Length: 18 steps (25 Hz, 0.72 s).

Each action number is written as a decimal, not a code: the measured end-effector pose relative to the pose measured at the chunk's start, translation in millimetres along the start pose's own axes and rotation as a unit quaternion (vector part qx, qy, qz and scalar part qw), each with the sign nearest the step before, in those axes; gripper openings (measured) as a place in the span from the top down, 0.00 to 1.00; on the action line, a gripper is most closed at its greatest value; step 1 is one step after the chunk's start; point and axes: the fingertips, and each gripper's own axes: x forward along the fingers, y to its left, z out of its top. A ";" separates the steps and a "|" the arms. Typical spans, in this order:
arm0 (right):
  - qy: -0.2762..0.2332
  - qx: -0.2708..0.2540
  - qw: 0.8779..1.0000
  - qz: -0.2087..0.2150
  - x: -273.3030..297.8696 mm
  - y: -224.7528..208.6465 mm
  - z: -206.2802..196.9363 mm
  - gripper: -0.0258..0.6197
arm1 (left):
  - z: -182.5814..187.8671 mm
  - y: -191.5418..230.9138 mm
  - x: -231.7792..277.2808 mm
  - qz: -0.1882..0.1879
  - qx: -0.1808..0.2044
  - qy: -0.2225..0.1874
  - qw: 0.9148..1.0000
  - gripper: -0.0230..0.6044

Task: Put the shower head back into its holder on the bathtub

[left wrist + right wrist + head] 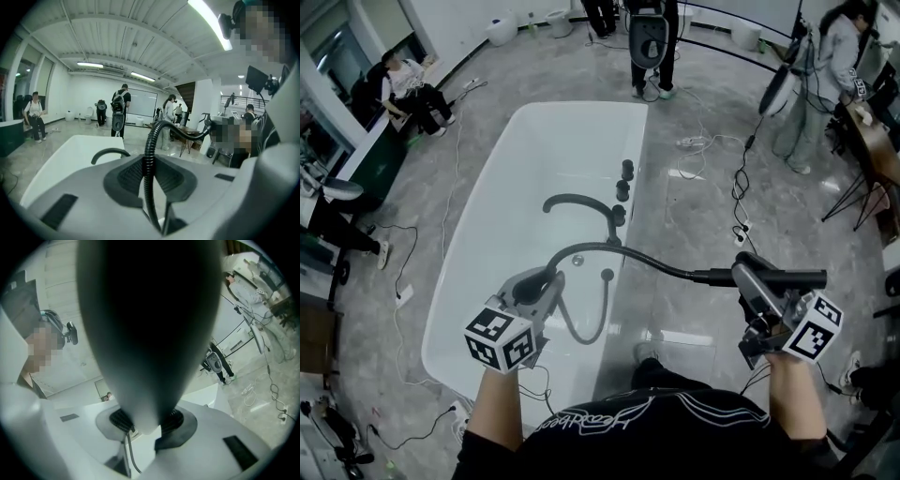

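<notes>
Left gripper (534,287): jaws partly closed, pinching the black hose (628,255). Right gripper (752,287): jaws wider, clamped on the shower head (797,277), which is held level at near right of the bathtub (478,225), well apart from the rim fittings (622,191). Risks: hose tension could twist the head in the pads, and the slack loop could snag the spout (581,202).

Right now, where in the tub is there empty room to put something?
The far end of the white rounded bathtub, beyond the curved dark faucet spout, is bare. Nearer, it is crowded: the black ribbed hose loops there, and three dark round knobs line the right rim.
</notes>
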 end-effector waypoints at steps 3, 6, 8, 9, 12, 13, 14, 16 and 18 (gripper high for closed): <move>-0.003 0.000 1.000 0.009 0.3 1.5 1.1 0.77 | 28.7 5.8 -2.5 0.013 0.026 -0.021 0.999 0.86; -0.006 -0.001 1.000 0.022 3.4 0.8 7.9 0.77 | 57.1 11.8 2.3 0.024 0.047 -0.037 0.998 0.86; -0.010 -0.002 0.999 0.031 7.8 -2.7 15.6 0.77 | 75.9 16.5 9.2 0.031 0.058 -0.046 0.997 0.86; -0.012 -0.002 0.999 0.036 10.3 -4.5 19.4 0.77 | 84.7 19.0 12.5 0.034 0.063 -0.051 0.996 0.86; -0.017 -0.002 0.999 0.047 15.6 -4.9 27.1 0.77 | 107.8 24.3 16.8 0.042 0.075 -0.065 0.994 0.86; -0.018 -0.002 0.999 0.051 16.5 -3.1 28.5 0.77 | 114.2 25.2 16.3 0.044 0.080 -0.070 0.993 0.86; -0.019 -0.003 0.998 0.053 17.3 -1.8 29.9 0.77 | 120.1 25.9 15.9 0.047 0.085 -0.074 0.993 0.86; -0.019 -0.003 0.998 0.057 20.6 -4.9 33.7 0.77 | 130.7 28.1 20.5 0.053 0.094 -0.079 0.991 0.86; -0.018 -0.002 0.998 0.059 26.4 -14.9 38.1 0.77 | 137.3 32.8 32.1 0.058 0.102 -0.078 0.990 0.86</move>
